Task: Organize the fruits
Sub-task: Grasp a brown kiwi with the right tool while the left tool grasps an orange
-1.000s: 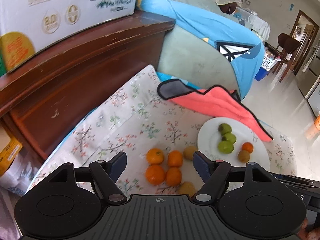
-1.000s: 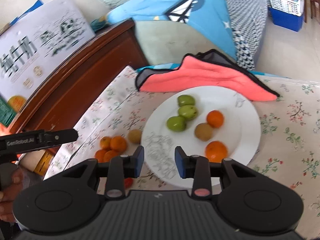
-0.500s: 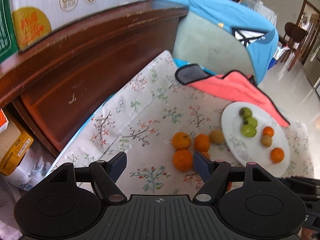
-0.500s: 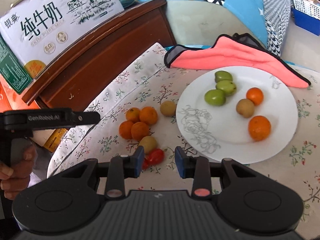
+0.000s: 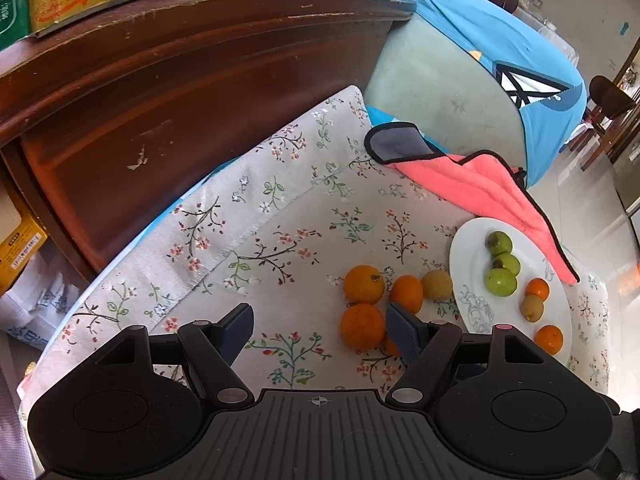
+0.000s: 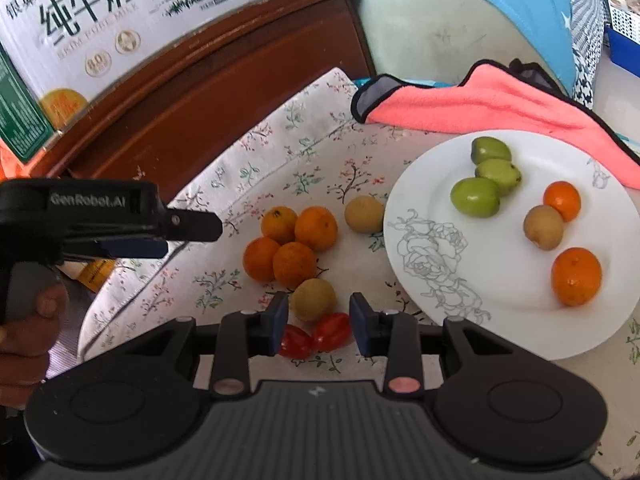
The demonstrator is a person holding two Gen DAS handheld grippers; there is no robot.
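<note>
A white plate [image 6: 440,264] [image 5: 466,268] on the floral cloth holds three green fruits [image 6: 476,197], two oranges [image 6: 576,276] and a brown fruit [image 6: 543,227]. Left of it lie several loose oranges [image 6: 294,240] [image 5: 362,326], two brown fruits [image 6: 313,299] [image 6: 364,214] and two cherry tomatoes [image 6: 331,331]. My right gripper [image 6: 319,322] is open and empty, just above the tomatoes and near brown fruit. My left gripper [image 5: 320,330] is open and empty, left of the oranges; it also shows in the right wrist view [image 6: 132,226].
A pink towel [image 6: 480,104] [image 5: 472,184] lies behind the plate. A dark wooden cabinet [image 5: 180,92] with a milk carton box [image 6: 120,4] on it stands at the left. A blue cushion [image 5: 500,44] and sofa lie behind. The cloth [image 5: 260,216] has bare room at the left.
Both grippers have drawn back and to the left. The loose fruits and tomatoes have come into the right view, close before the right fingers. Both stay open.
</note>
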